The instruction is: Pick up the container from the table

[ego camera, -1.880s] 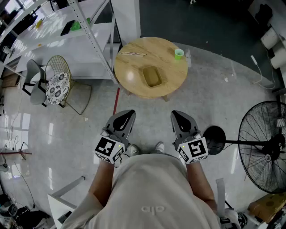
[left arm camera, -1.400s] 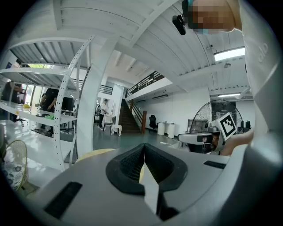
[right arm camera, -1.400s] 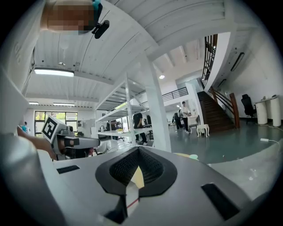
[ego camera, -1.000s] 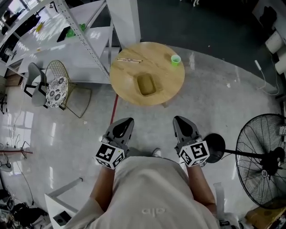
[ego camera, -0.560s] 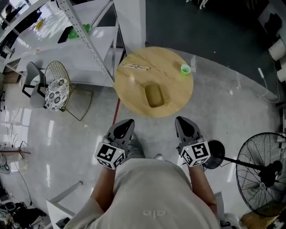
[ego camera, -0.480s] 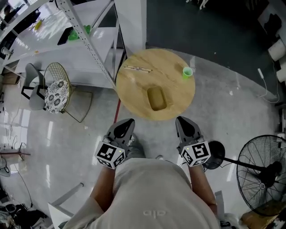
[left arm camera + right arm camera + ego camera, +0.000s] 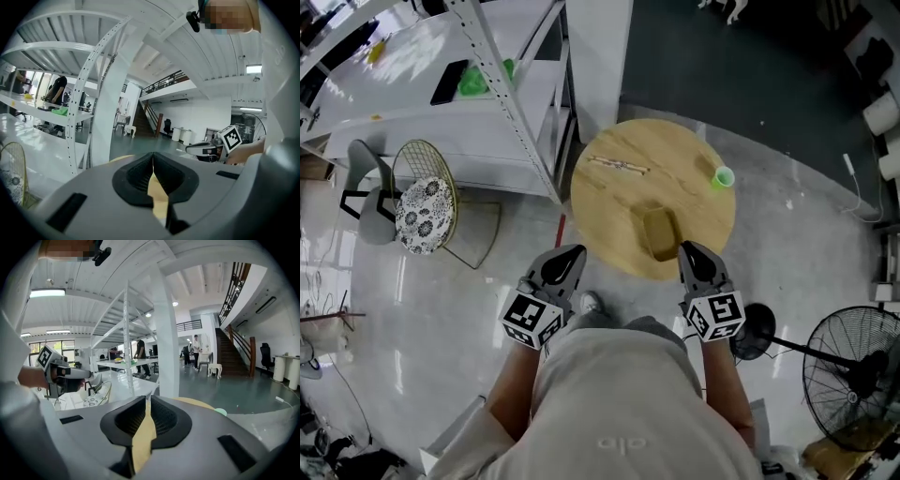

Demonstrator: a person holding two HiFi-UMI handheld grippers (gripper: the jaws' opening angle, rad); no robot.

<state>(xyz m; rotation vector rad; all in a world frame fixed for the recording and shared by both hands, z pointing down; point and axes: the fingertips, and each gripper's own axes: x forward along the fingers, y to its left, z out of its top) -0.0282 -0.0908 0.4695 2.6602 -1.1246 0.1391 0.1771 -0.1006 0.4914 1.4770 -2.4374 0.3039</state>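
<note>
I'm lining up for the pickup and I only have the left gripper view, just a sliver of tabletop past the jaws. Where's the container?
Observer: In the head view, the container lies close to the near edge of the round table.
Operator: Which gripper is nearer to it?
Observer: The right gripper. Its tip is at the table's edge just beside the container, and its jaws are opening with nothing between them.
Operator: Anything else on the table?
Observer: A green cup stands toward the right rim, and thin sticks lie on the far side.
</note>
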